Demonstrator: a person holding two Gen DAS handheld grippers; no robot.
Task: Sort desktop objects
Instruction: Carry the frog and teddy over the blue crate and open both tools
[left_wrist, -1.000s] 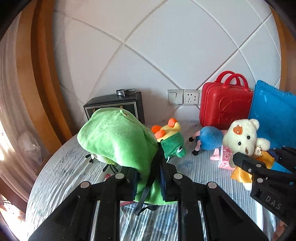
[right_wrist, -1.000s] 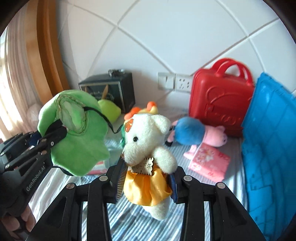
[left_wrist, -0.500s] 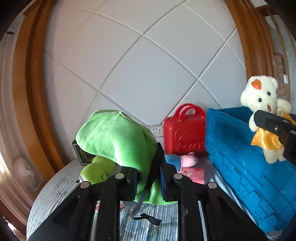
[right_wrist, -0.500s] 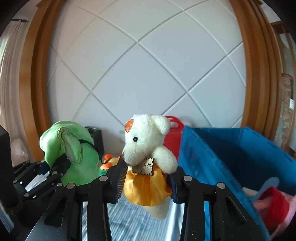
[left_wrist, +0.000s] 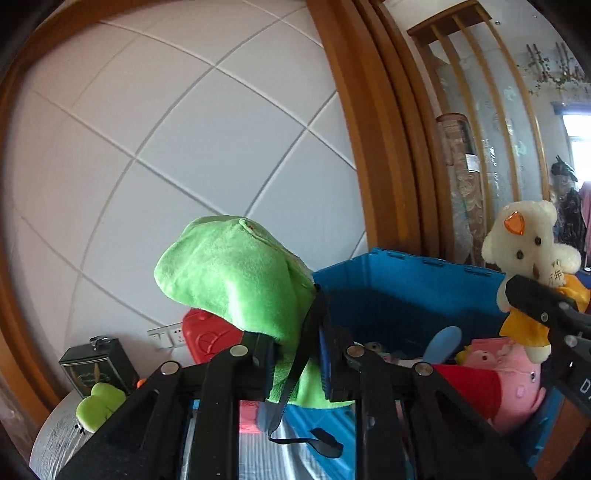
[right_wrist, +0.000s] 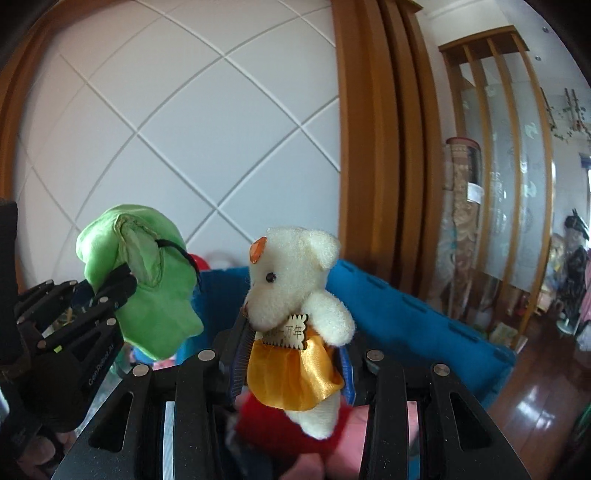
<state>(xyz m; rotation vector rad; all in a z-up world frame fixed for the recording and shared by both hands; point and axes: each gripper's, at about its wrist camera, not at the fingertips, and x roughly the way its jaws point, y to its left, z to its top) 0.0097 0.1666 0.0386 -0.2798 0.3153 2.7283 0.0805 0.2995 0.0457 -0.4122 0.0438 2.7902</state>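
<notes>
Left gripper (left_wrist: 299, 354) clamped on a green plush toy (left_wrist: 240, 273), jaws nearly together with the fabric pinched between the pads; bulk of the plush bulging up and to the left above the fingers, a black strap (left_wrist: 295, 387) dangling down between them; held over the near edge of a blue plastic crate (left_wrist: 399, 280). Right gripper (right_wrist: 291, 363) closed on a white teddy bear in an orange dress (right_wrist: 295, 295); pads pressed to either side of the dress, head and arms standing upright above the fingers, legs hanging below them; bear carried above the crate's open top. Inside the crate, a pink pig plush in red (left_wrist: 506, 380) and other soft toys too jumbled to tell apart. Left on the round table (left_wrist: 55, 435): a small green plush (left_wrist: 98, 404), a dark box (left_wrist: 98, 363), a red toy suitcase (left_wrist: 207, 336) against the white panelled wall (left_wrist: 184, 147).
</notes>
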